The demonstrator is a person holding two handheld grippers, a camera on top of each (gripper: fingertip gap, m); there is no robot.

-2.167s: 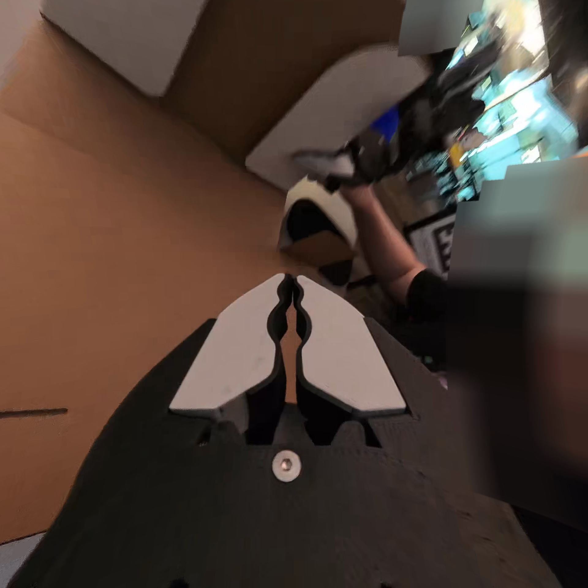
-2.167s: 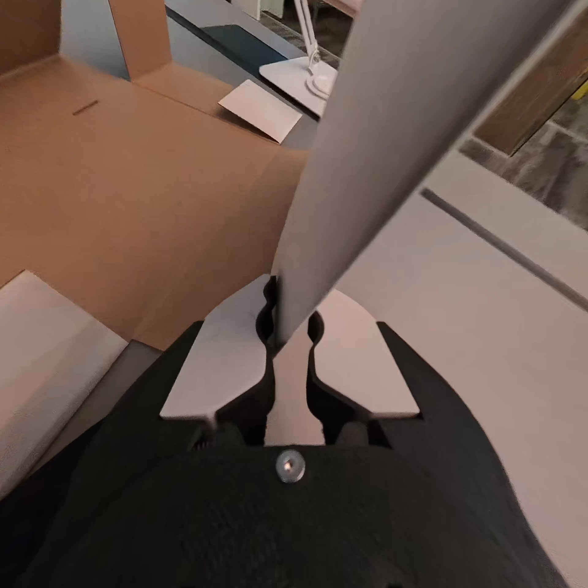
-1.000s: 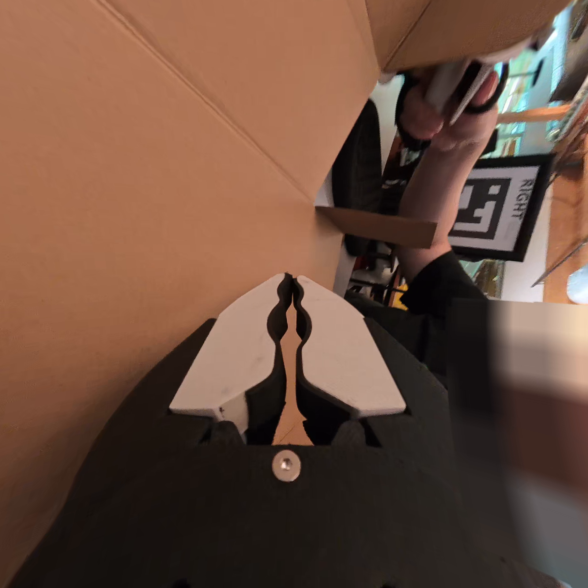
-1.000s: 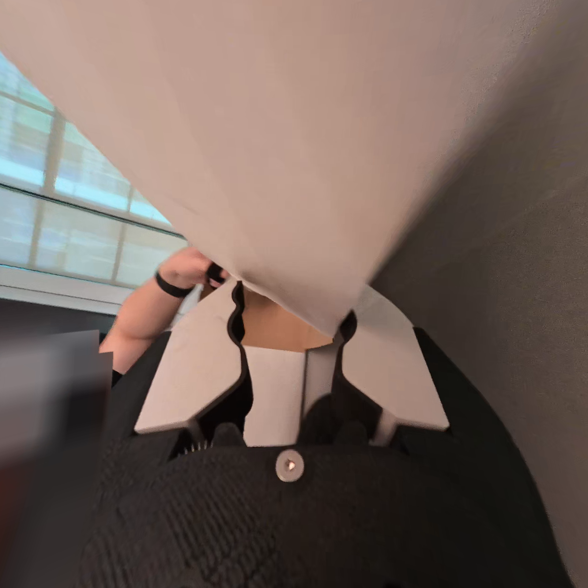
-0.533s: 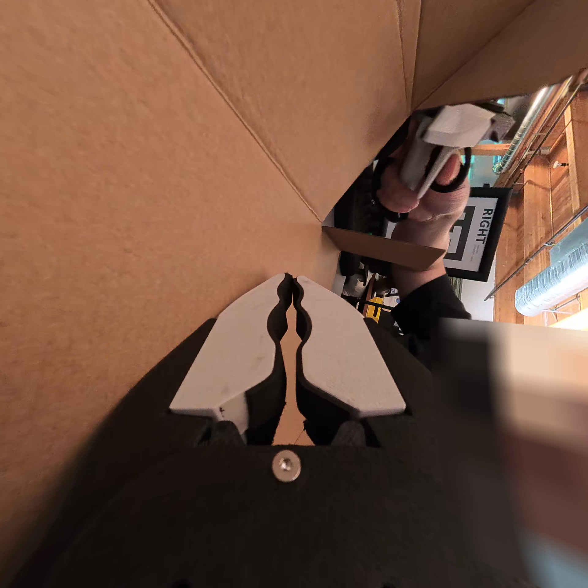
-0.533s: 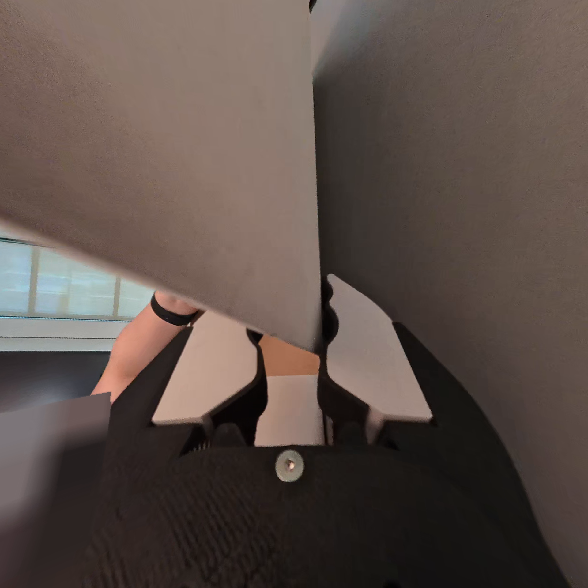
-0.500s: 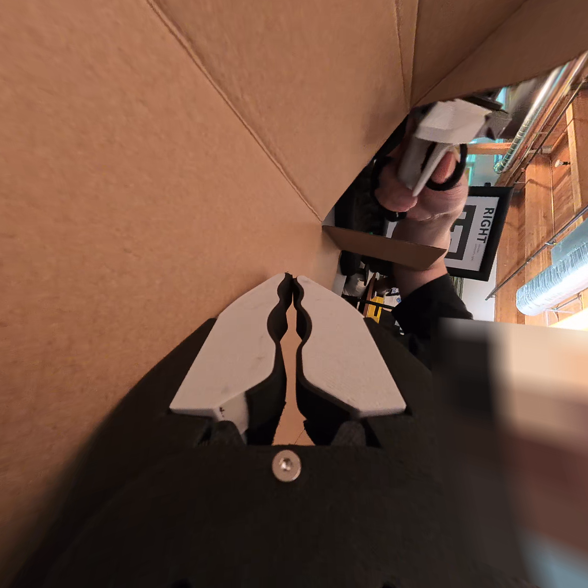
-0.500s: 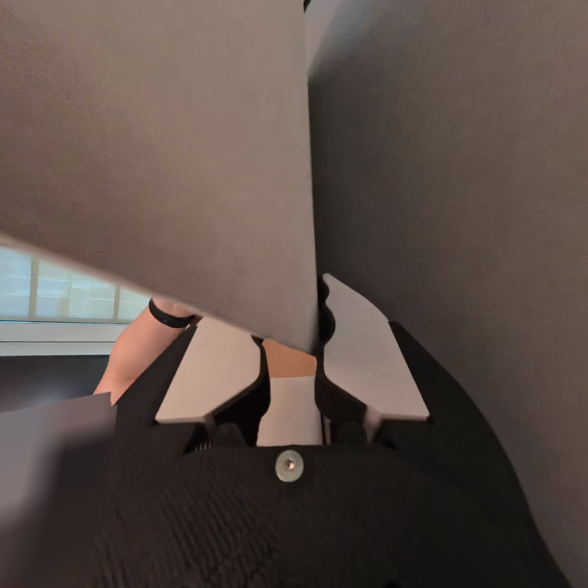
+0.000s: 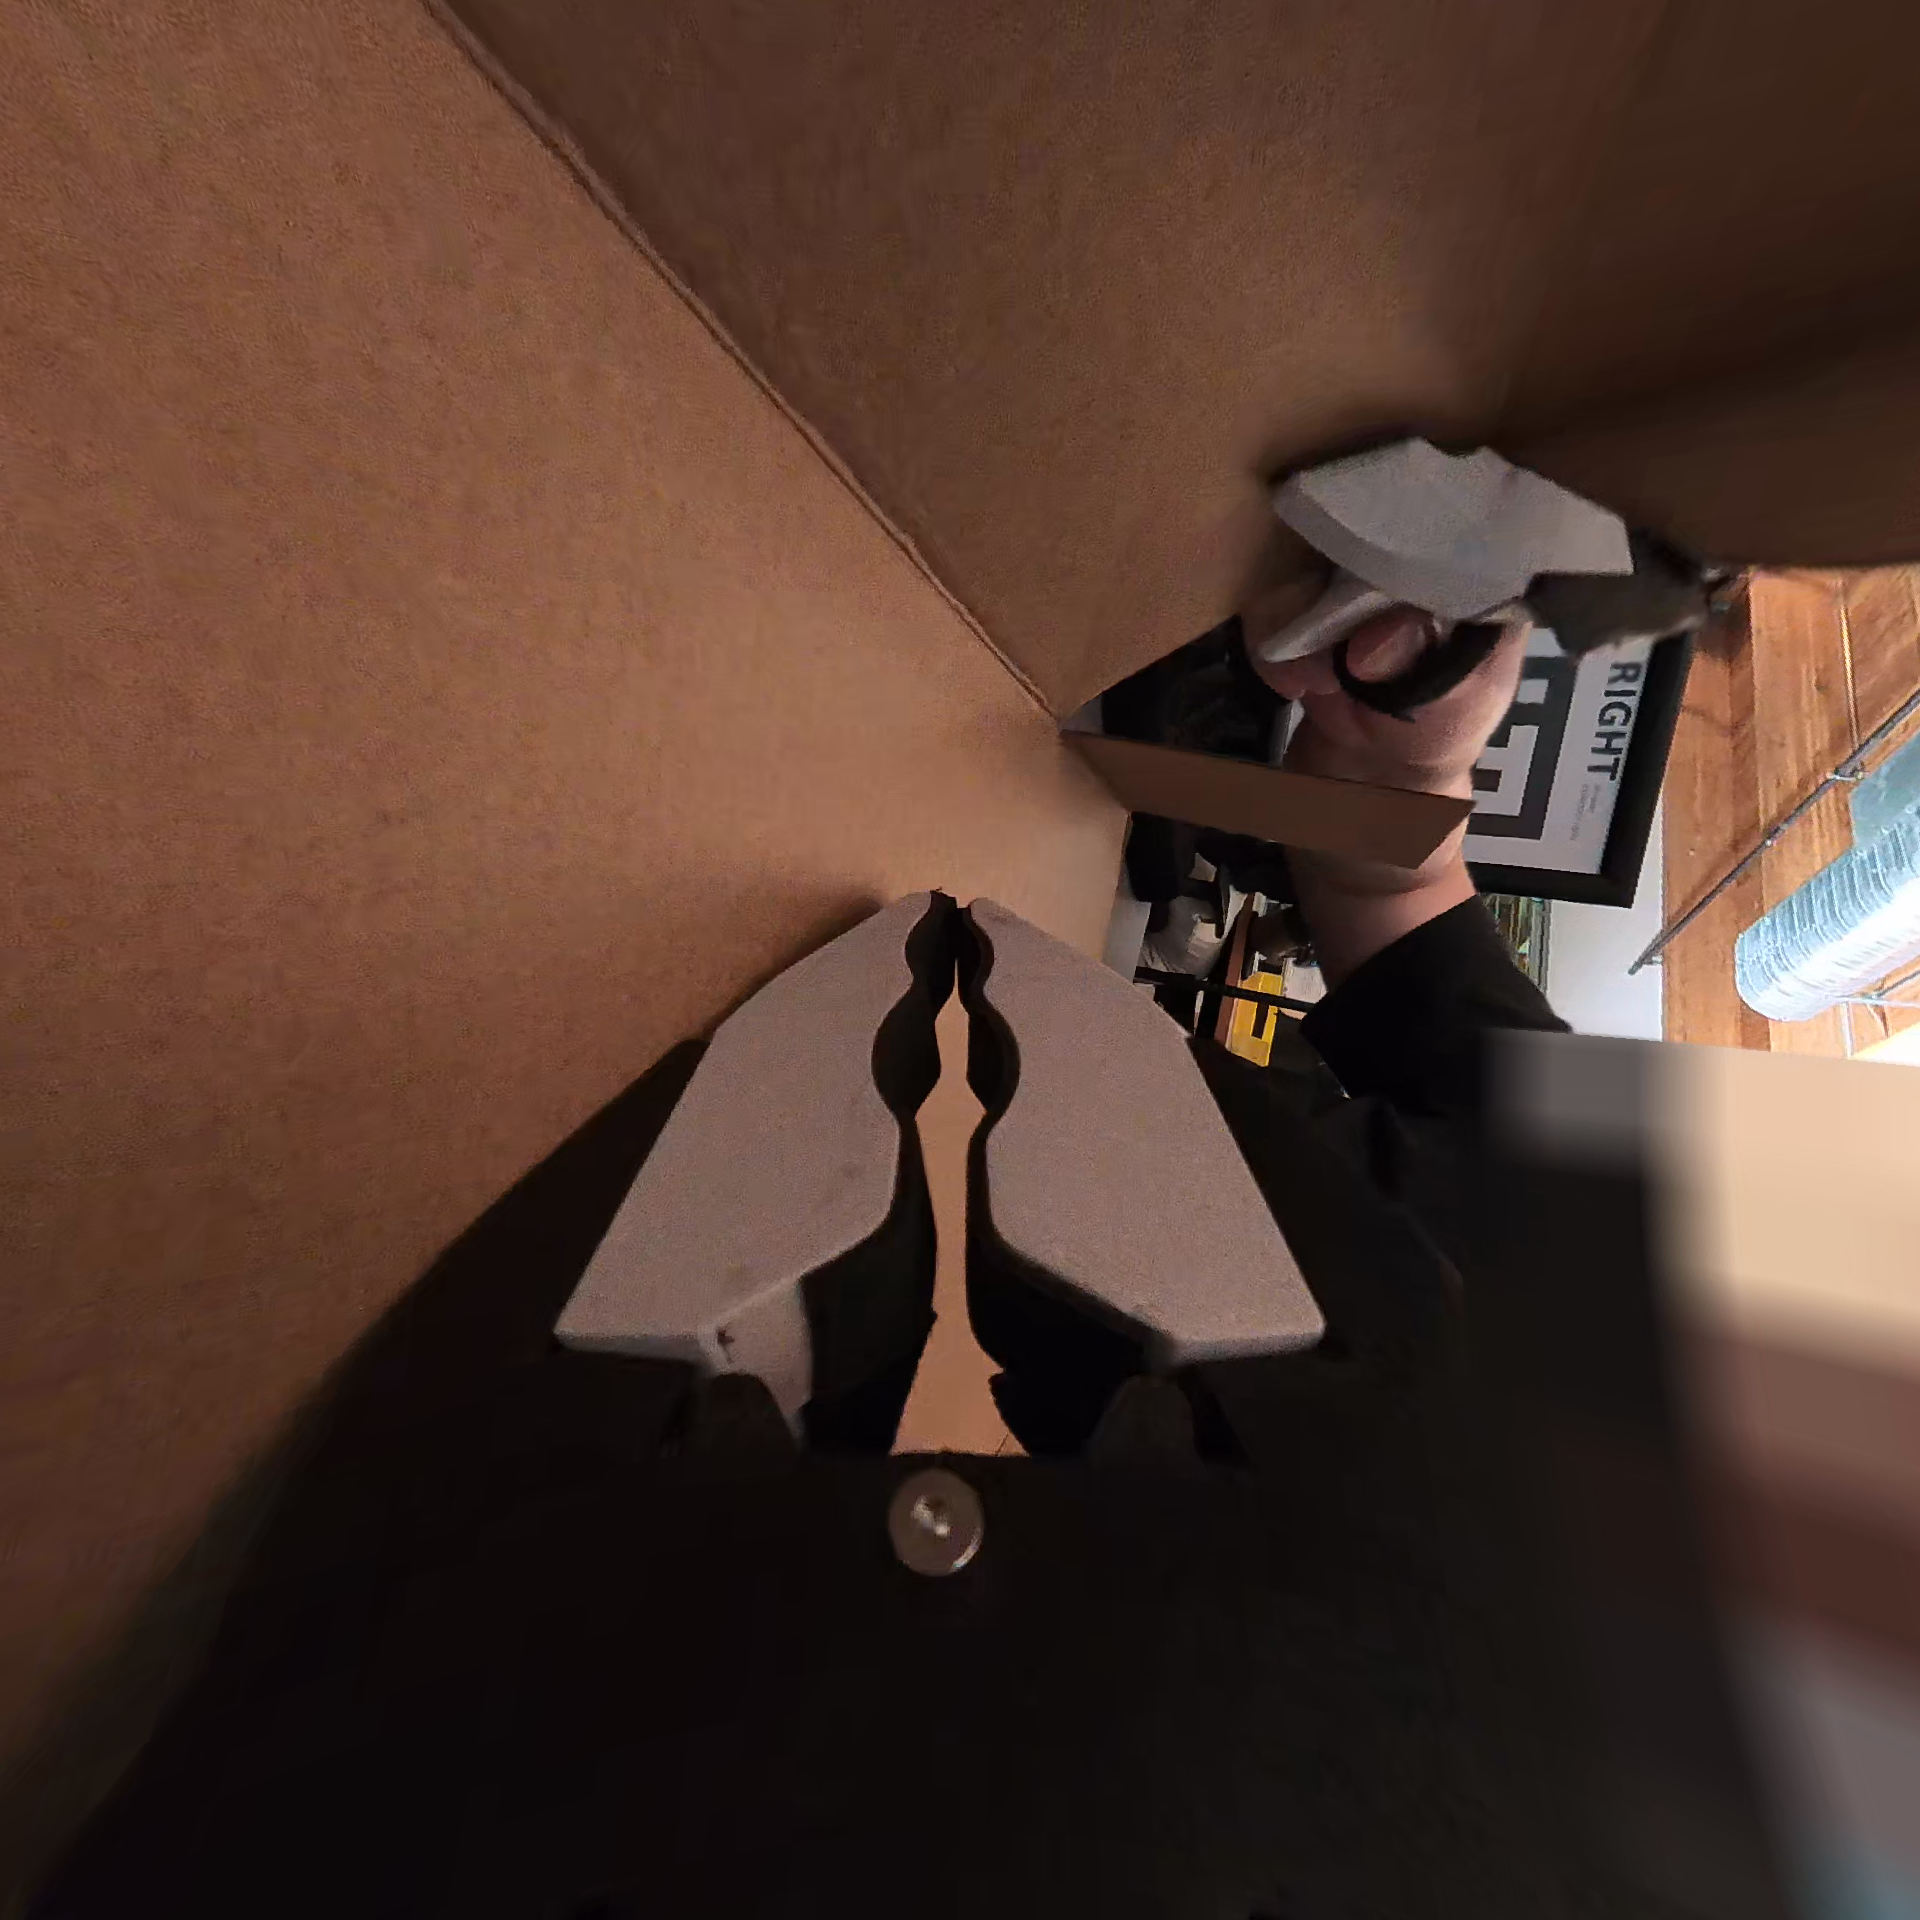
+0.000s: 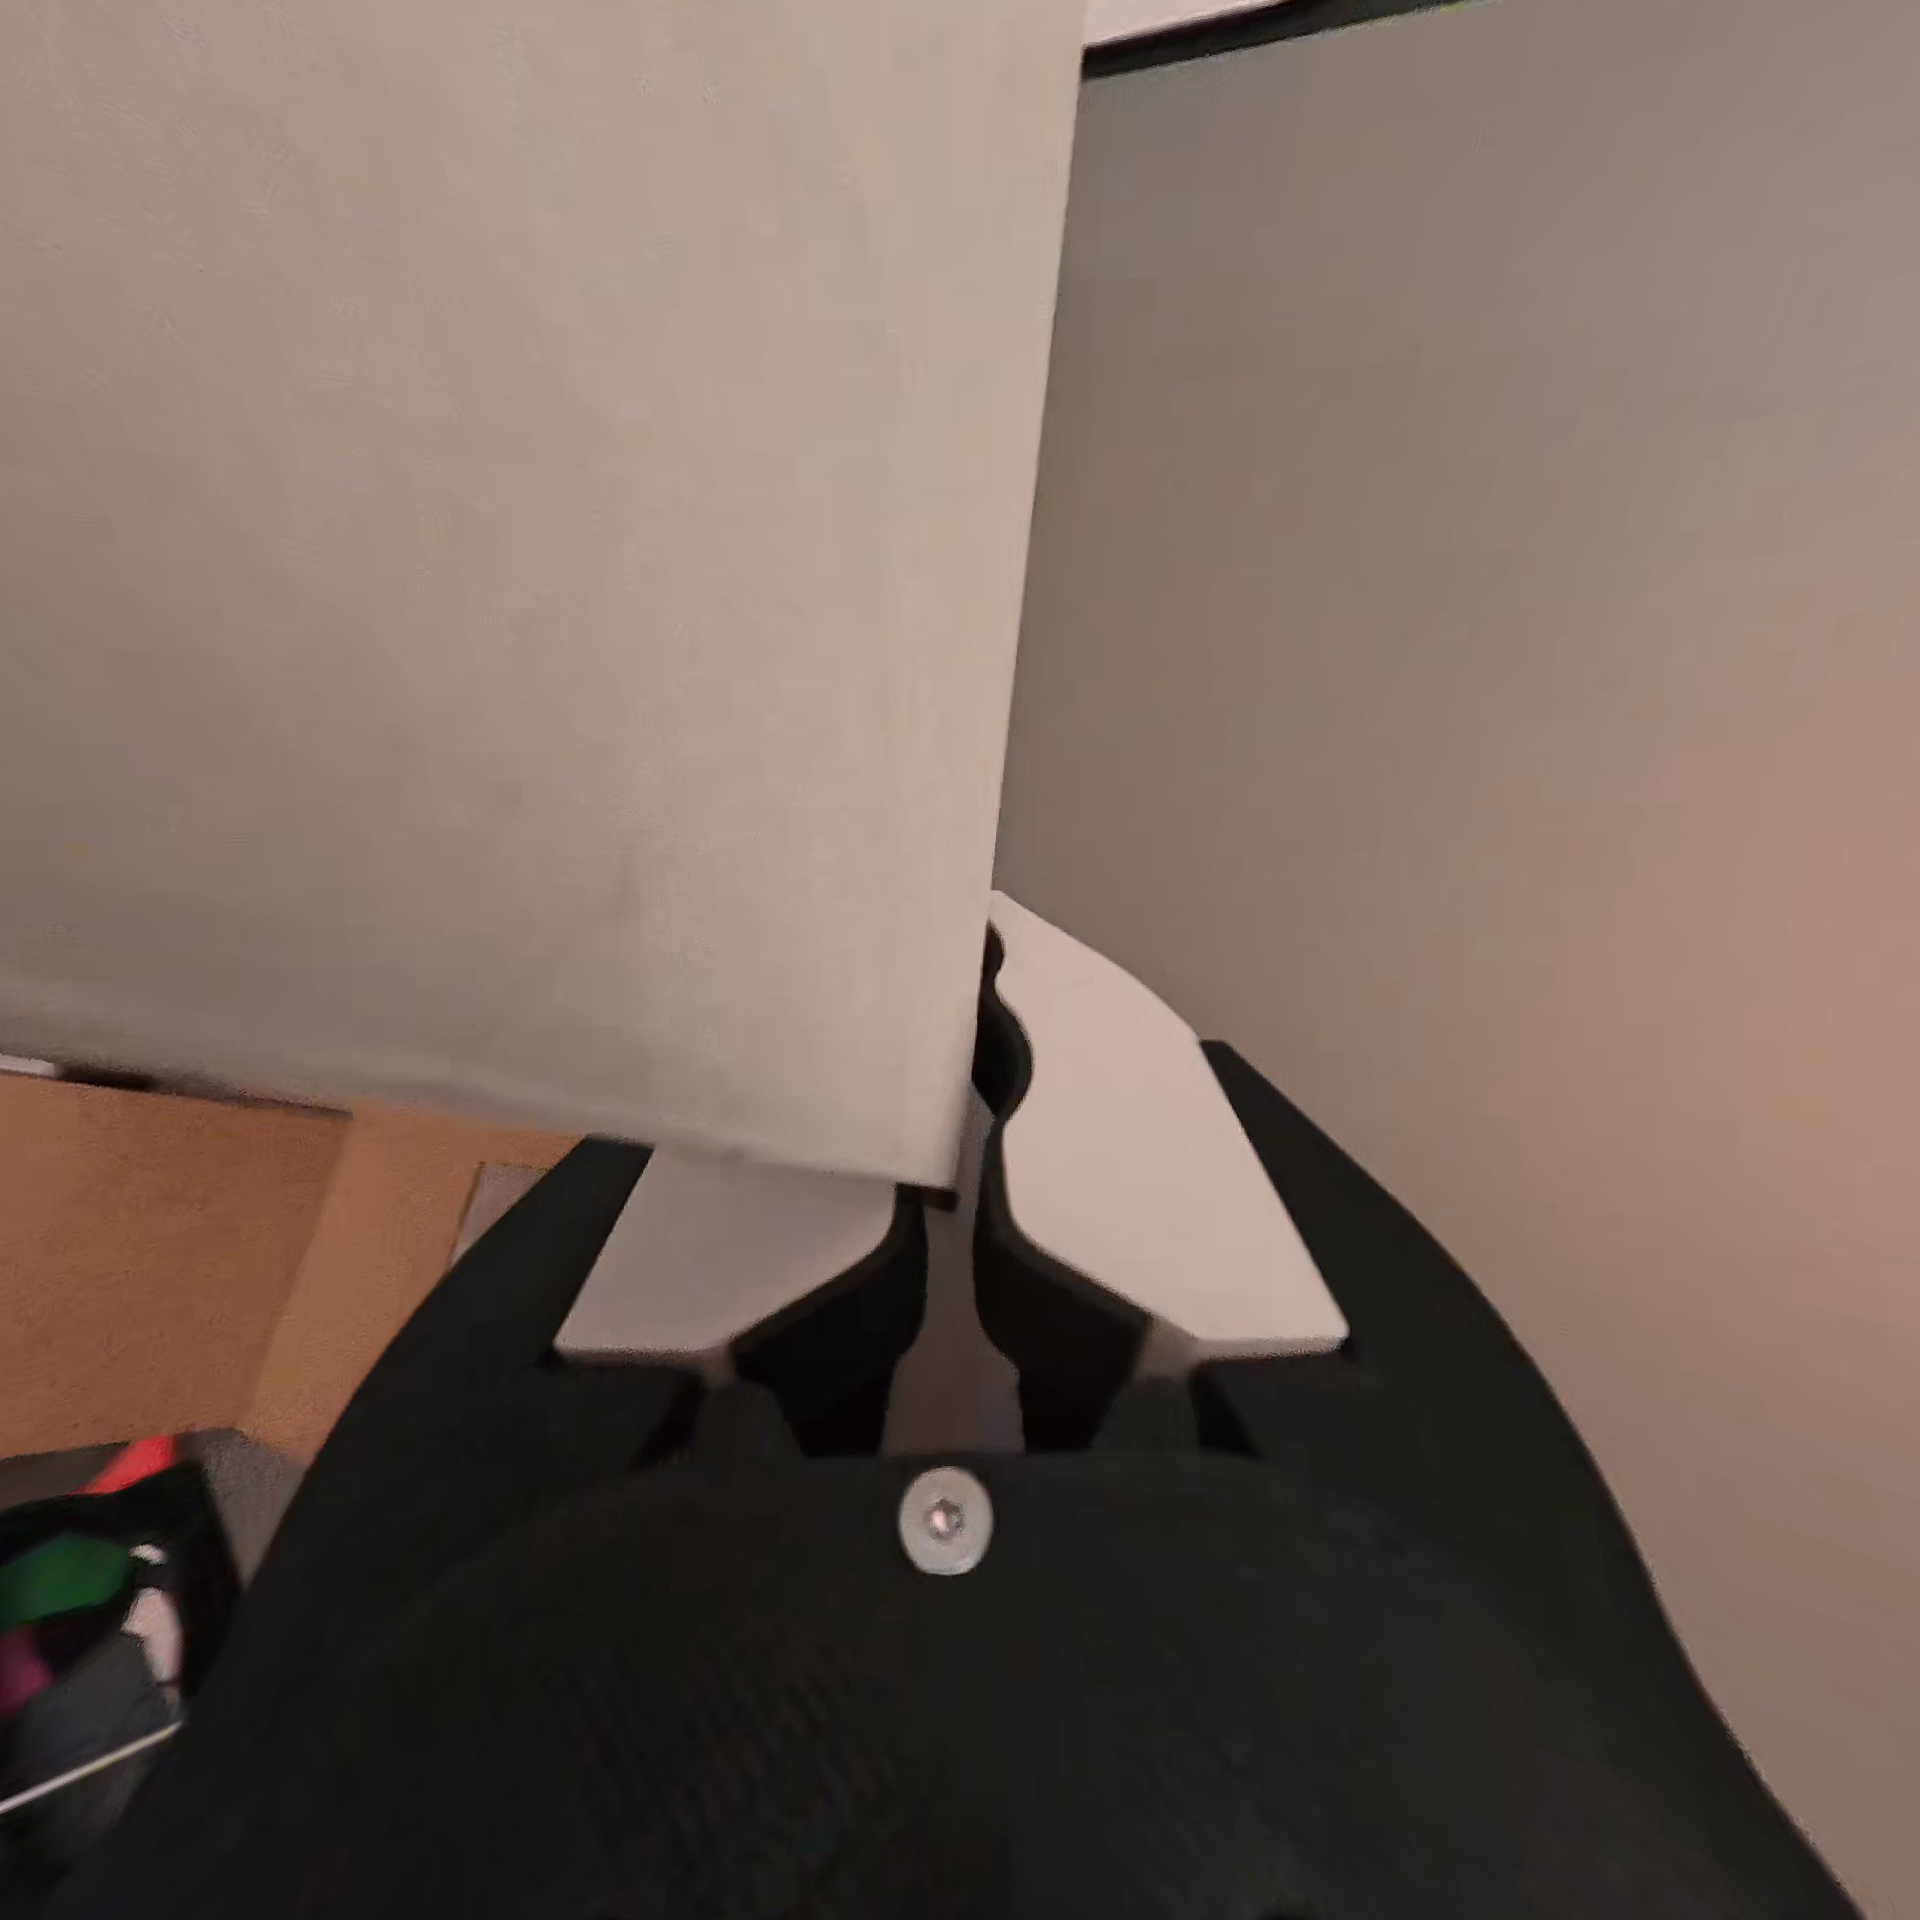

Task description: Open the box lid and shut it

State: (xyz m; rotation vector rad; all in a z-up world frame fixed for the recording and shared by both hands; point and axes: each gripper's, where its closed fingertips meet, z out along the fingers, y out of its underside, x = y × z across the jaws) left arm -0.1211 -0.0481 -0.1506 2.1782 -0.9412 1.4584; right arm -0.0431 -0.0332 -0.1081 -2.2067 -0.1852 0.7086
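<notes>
The brown inside of the box lid [image 9: 468, 623] fills the left and top of the left wrist view. My left gripper [image 9: 956, 914] is shut, with its tips against that brown face near the lid's right edge; nothing shows pinched between them. A small brown flap [image 9: 1278, 800] sticks out at that edge. My right gripper [image 10: 982, 935] is shut on the white side flap [image 10: 520, 520] of the lid. The flap runs between the fingers and hides the left one. The right gripper also shows in the left wrist view [image 9: 1444, 540], held by a hand under the lid's edge.
A pale flat surface [image 10: 1455, 623] fills the right of the right wrist view. Brown cardboard [image 10: 156, 1247] and a dark object with red and green parts [image 10: 73, 1610] lie at lower left. A framed black-and-white marker sign [image 9: 1590, 790], a black sleeve [image 9: 1434, 997] and a metal duct [image 9: 1839, 935] lie beyond the lid.
The lid has swung further and covers more of the left view's top. The right view has turned: window and arm are gone, brown cardboard shows. The right fingers have closed tighter on the flap.
</notes>
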